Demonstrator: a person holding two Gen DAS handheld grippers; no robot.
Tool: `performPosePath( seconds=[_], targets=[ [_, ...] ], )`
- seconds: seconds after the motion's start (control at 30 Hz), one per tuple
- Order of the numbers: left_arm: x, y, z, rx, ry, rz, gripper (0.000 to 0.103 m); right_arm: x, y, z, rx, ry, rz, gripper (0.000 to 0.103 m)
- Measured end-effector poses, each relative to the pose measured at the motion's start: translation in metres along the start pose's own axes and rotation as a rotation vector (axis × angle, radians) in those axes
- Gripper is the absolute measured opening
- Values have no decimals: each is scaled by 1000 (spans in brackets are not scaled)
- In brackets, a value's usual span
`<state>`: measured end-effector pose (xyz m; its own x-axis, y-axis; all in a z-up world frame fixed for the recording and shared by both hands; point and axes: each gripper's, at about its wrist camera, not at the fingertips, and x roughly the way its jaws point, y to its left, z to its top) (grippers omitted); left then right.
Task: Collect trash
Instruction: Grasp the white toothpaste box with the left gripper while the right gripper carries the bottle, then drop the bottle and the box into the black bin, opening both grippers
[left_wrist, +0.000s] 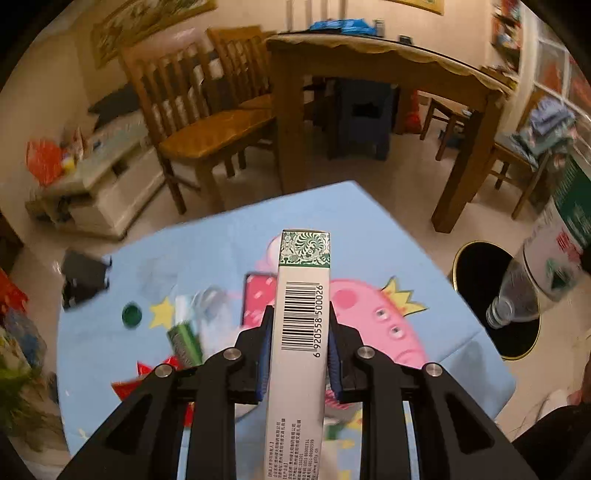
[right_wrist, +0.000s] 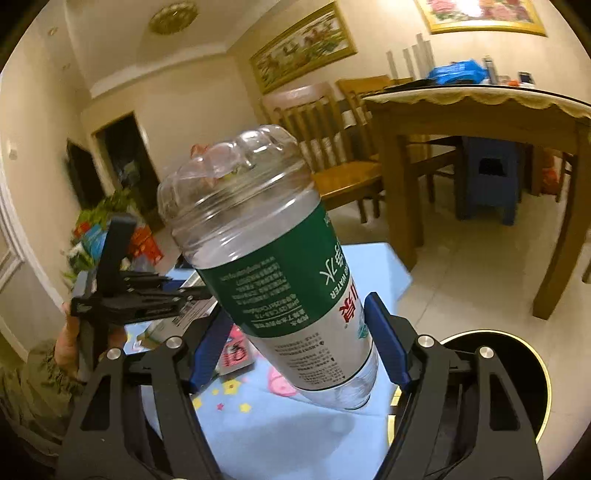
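Left wrist view first: off to the left we had a green bottle cap (left_wrist: 131, 314) and crumpled green and red wrappers (left_wrist: 173, 350) lying on the blue cartoon-print tablecloth (left_wrist: 369, 229). At centre, our left gripper (left_wrist: 300, 349) was clamped on a tall white carton with a barcode and green patterned top (left_wrist: 301, 314), held above the cloth. Far right, the black round bin with a gold rim (left_wrist: 476, 280) waited on the floor, a clear plastic water bottle with a green label (left_wrist: 517, 291) hanging neck-down over it.

Right wrist view showed what that one couldn't: our right gripper (right_wrist: 295, 339) pinching that bottle (right_wrist: 273, 266) around its label, base up.

We judged this the drop-off step: next, release the bottle, then swing the carton right over the bin.
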<state>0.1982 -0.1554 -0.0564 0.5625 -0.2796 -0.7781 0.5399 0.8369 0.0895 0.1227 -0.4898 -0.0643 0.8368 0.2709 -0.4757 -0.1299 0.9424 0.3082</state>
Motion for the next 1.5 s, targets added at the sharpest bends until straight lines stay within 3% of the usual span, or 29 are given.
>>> performPosePath(
  seconds=[0.07, 0.27, 0.37, 0.47, 0.6, 0.67, 0.8, 0.87, 0.9, 1.03, 1.3, 1.5],
  targets=[
    [3, -18, 6, 21, -5, 1, 23, 1, -23, -4, 58, 24, -6, 71],
    [6, -56, 27, 0, -38, -108, 23, -2, -67, -26, 164, 84, 4, 71],
    [7, -85, 36, 38, -32, -178, 23, -20, -75, -24, 175, 48, -15, 71],
    [33, -139, 41, 129, 16, -204, 23, -46, -93, -21, 216, -11, -47, 71],
    [67, -185, 53, 104, 79, -341, 24, -82, -125, -27, 263, -83, -155, 71],
    [80, -207, 59, 112, 92, -366, 24, -96, -141, -31, 296, -105, -195, 71],
    [92, -240, 63, 160, 81, -337, 27, -122, -174, -42, 364, -131, -259, 71],
    [89, -246, 62, 177, 54, -312, 52, -133, -182, -54, 384, -129, -270, 71],
    [87, -250, 60, 188, 31, -292, 55, -133, -187, -55, 390, -123, -274, 71],
    [79, -252, 53, 225, -13, -229, 55, -119, -185, -51, 376, -62, -294, 71],
    [34, -223, 43, 191, -145, -88, 58, -43, -173, -51, 363, 161, -333, 71],
    [2, -201, 33, 160, -236, 19, 62, -5, -169, -64, 356, 273, -367, 72]
  ],
)
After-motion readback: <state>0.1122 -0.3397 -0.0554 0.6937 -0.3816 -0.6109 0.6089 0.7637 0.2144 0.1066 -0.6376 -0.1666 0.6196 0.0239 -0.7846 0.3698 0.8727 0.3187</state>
